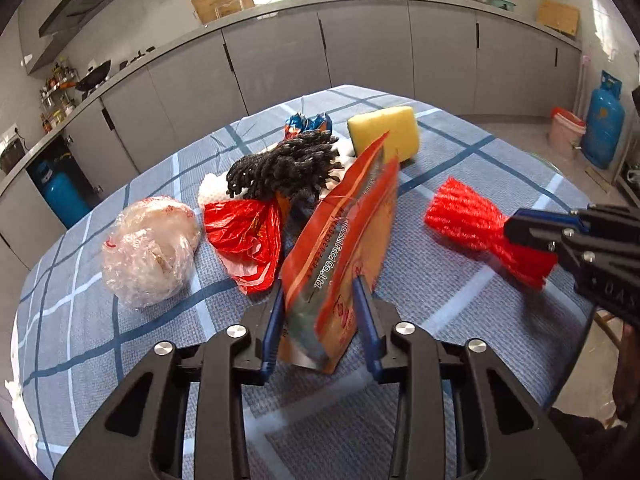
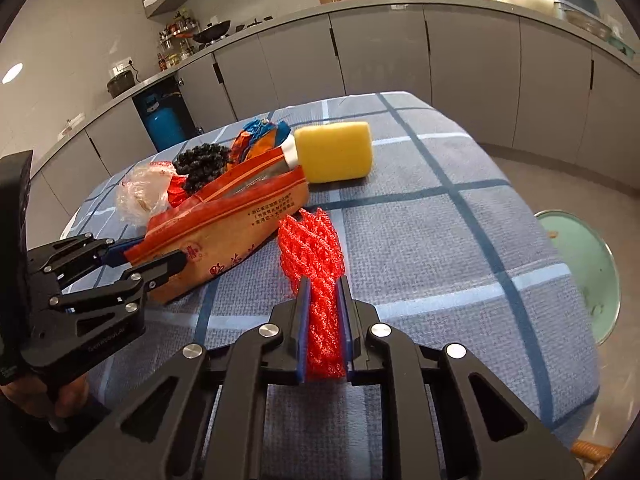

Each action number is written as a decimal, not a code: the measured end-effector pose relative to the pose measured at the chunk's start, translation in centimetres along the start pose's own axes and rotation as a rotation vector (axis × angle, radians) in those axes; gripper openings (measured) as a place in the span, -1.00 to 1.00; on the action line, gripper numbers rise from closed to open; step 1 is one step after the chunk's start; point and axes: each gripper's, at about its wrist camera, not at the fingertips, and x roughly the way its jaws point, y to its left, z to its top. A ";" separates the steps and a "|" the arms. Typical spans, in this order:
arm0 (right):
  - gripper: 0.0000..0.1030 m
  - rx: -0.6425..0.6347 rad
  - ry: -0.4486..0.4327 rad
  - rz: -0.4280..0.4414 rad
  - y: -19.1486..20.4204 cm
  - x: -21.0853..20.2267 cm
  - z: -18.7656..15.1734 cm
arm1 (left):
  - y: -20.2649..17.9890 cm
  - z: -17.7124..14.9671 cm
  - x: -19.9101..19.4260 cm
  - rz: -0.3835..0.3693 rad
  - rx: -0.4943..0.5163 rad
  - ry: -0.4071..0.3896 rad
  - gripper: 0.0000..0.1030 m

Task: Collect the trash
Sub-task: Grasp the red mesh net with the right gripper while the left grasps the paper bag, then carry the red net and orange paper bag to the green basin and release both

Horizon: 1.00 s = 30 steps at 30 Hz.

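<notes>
An orange snack bag stands upright on the blue checked tablecloth, and my left gripper is shut on its lower end, one blue pad on each side. The right wrist view shows the same grip from the side, the left gripper holding the orange bag. My right gripper is shut on a red foam net sleeve, whose far end fans out over the cloth. From the left wrist camera, the right gripper pinches the red net at its middle.
More trash lies behind the bag: a crumpled clear plastic bag, a red plastic bag, a dark knobby cloth, a blue wrapper and a yellow sponge. A pink bin and blue gas cylinder stand on the floor at right.
</notes>
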 end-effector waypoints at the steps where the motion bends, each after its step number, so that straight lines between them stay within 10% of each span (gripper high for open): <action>1: -0.72 -0.002 -0.011 -0.009 -0.1 -0.4 0.0 | 0.0 0.1 -0.4 0.000 -0.003 -0.008 -0.39; 30: -0.73 0.146 -0.196 -0.168 -8.6 -7.0 2.1 | -4.9 8.7 -5.5 0.014 0.062 -0.263 -0.46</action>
